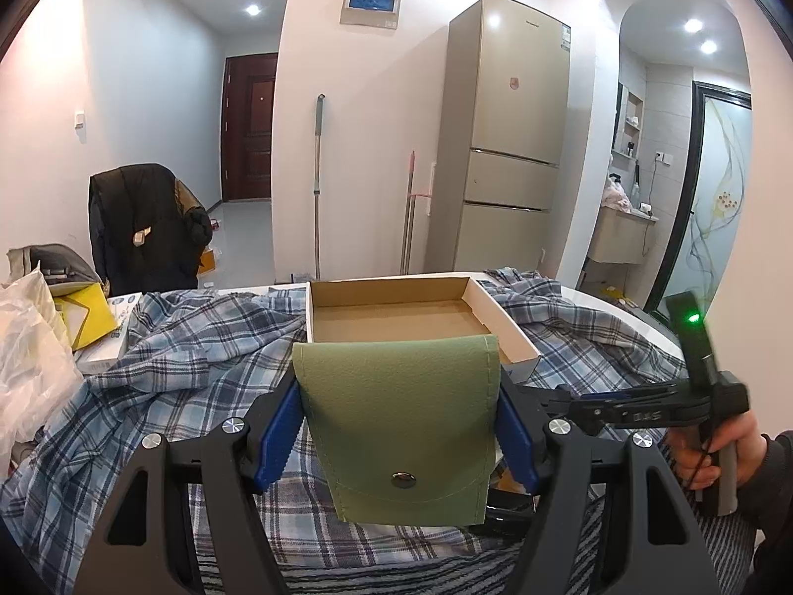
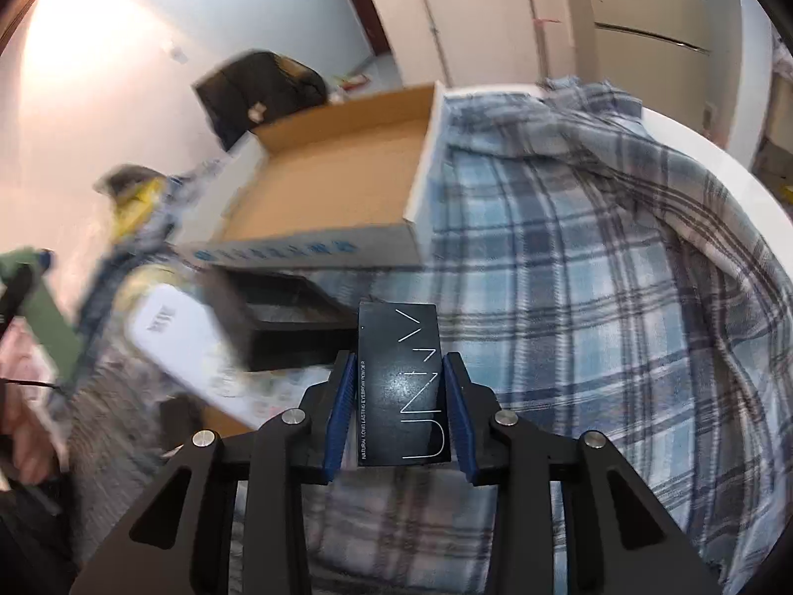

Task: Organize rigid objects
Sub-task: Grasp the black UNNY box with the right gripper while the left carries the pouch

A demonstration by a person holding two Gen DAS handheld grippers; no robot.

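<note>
My left gripper (image 1: 399, 396) is shut on a green snap-button pouch (image 1: 396, 426), held upright just in front of an open cardboard box (image 1: 505, 322) whose inside shows bare. In the right wrist view my right gripper (image 2: 401, 362) is shut on a slim black box with white lettering (image 2: 401, 396), its blue pads (image 2: 342, 396) against both long sides. That box sits over the plaid cloth, below the cardboard box (image 2: 307, 253). The green pouch (image 2: 44, 317) shows blurred at the far left. A hand (image 1: 713, 451) holds the right gripper's handle.
A plaid shirt (image 2: 570, 297) covers the white table. A white flat case (image 2: 183, 347) and a black open tray (image 2: 292, 317) lie left of the black box. A plastic bag (image 1: 29, 347) and yellow packs (image 1: 84, 312) crowd the left. Behind stand a jacket-draped chair (image 1: 139, 218) and a fridge (image 1: 505, 139).
</note>
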